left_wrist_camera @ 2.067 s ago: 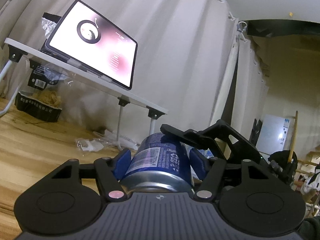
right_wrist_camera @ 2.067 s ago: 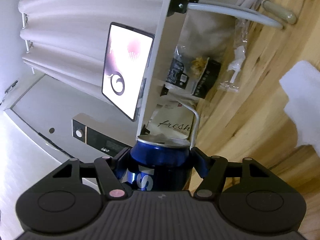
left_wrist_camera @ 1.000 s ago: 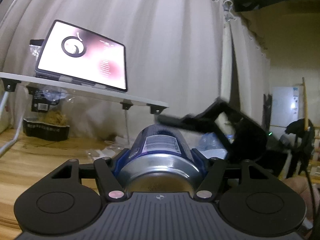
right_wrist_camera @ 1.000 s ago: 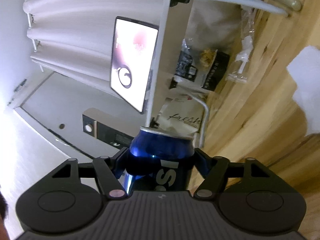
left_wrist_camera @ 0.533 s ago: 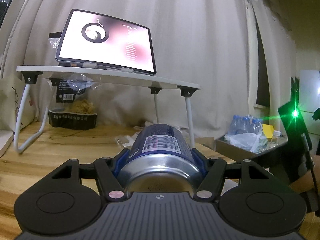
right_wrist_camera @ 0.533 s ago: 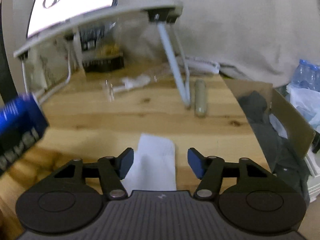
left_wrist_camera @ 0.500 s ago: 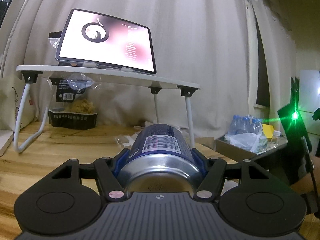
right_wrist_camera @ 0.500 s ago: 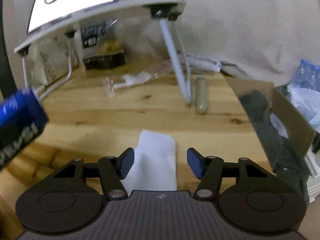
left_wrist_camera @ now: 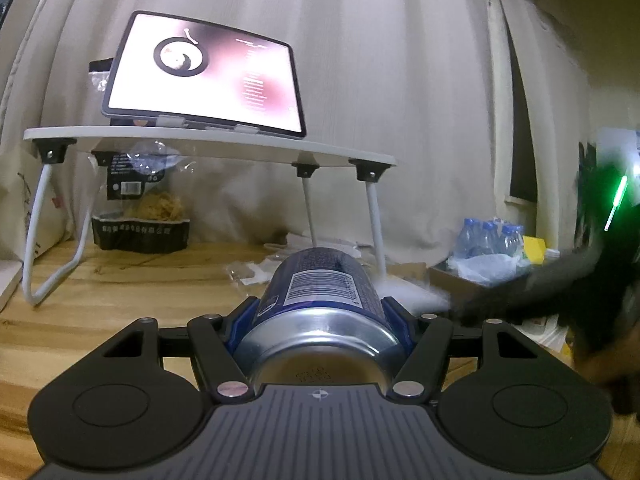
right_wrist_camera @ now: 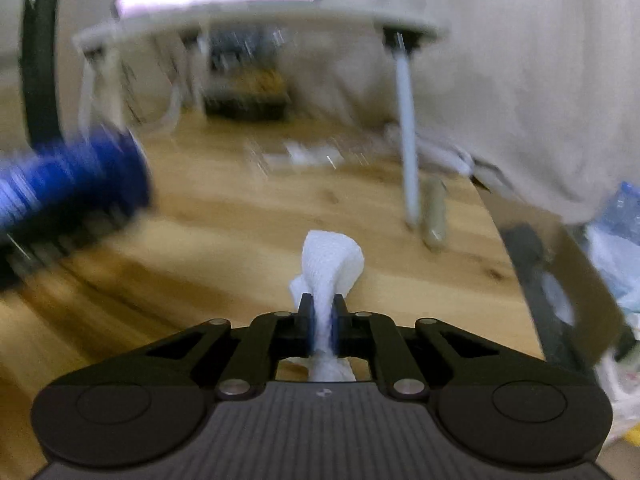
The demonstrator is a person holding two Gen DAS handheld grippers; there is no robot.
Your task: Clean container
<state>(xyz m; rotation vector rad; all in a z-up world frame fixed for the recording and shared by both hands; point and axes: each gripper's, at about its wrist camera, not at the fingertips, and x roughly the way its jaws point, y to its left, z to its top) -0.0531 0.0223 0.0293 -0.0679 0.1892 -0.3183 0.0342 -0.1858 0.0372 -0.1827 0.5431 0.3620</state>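
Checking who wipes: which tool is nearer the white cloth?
Right. The right tool is shut on the cloth; the left tool grips the blue can, apart from it.

- The left wrist view sits low over the wooden floor [left_wrist_camera: 120,280], facing the folding lap table [left_wrist_camera: 208,144] head-on from near, its tablet [left_wrist_camera: 204,76] above.
- The right wrist view, blurred, looks down more steeply toward the same lap table [right_wrist_camera: 256,16] from its right.
- Both share the table and the snack bag [left_wrist_camera: 140,216] beneath it.
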